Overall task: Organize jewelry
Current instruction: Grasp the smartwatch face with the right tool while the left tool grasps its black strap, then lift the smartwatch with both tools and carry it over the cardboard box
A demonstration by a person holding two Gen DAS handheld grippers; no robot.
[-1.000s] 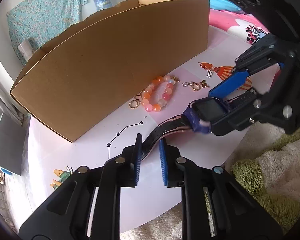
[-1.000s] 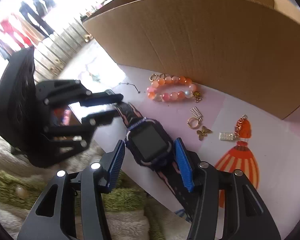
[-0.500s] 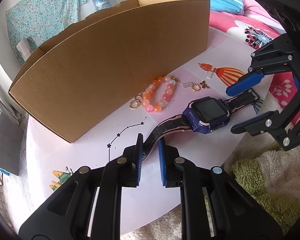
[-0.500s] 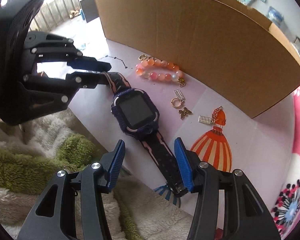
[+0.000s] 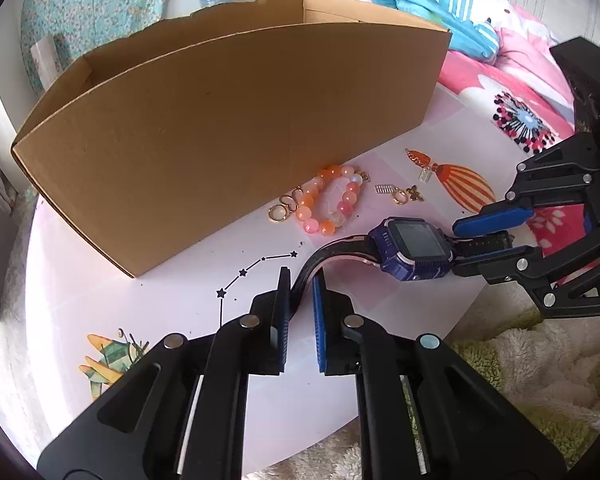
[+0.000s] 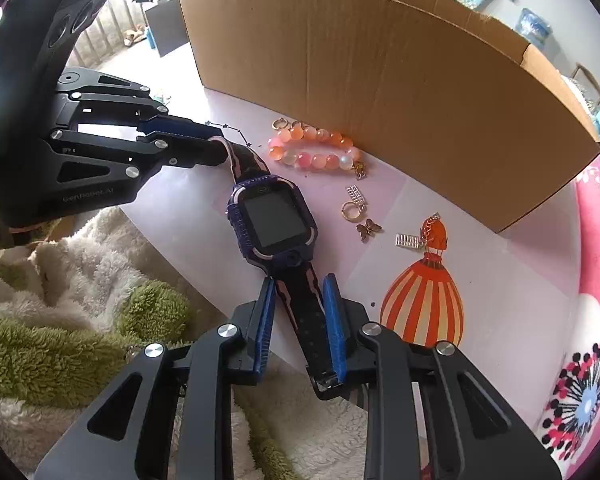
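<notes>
A blue smartwatch (image 5: 414,249) with a black and pink strap lies near the table's front edge; it also shows in the right wrist view (image 6: 274,222). My left gripper (image 5: 301,286) is shut on one strap end. My right gripper (image 6: 299,294) has closed around the other strap end; it also shows in the left wrist view (image 5: 488,238). An orange and pink bead bracelet (image 5: 328,202) lies by the cardboard box (image 5: 220,128). Small gold rings (image 5: 278,212) and charms (image 6: 360,216) lie beside it.
The box (image 6: 380,64) stands open-topped along the back of the white table (image 5: 120,304). A printed orange balloon (image 6: 422,300) marks the tabletop. A green and white fluffy blanket (image 6: 80,320) lies below the table edge. Pink bedding (image 5: 512,92) is at right.
My right gripper drew back from the watch face to the far strap end and closed on it. The left gripper kept its hold on the other end.
</notes>
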